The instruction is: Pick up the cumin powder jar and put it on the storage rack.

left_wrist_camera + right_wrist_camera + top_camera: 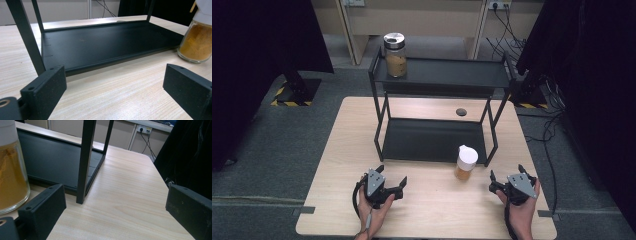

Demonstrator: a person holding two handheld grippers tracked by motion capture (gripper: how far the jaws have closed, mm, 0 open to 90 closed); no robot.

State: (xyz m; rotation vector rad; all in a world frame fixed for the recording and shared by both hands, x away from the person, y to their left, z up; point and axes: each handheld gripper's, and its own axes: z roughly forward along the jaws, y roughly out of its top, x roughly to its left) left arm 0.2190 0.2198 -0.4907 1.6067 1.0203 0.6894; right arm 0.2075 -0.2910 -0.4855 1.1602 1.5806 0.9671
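The left tool (pixel 391 181), held in a hand (pixel 373 210) at the near edge of the light wooden desk (pixel 337 150), lies nearest, off to the near left of the small glass spice jar with a white cap and orange-brown powder (pixel 466 162); its jaws stand wide apart with only bare desk between them, touching nothing, and in the left gripper view the jar (pixel 197 40) sits ahead and to one side of them. The right tool (pixel 506 177), held in the other hand (pixel 521 212), rests to the near right of the jar, its jaws likewise spread wide and empty; in the right gripper view the jar (pixel 11 170) stands just beyond one jaw, apart from it. The jar itself stands upright on the desk between the two tools and a little beyond them, its long axis vertical and its white cap pointing up. Just behind the jar, very close to it, is the front edge of the lower tray of a black metal two-tier rack (pixel 434 140), near its right front leg. Farther back and to the jar's left, on the rack's top shelf, stands a taller glass jar with a silver lid and brown contents (pixel 395 55), also upright.
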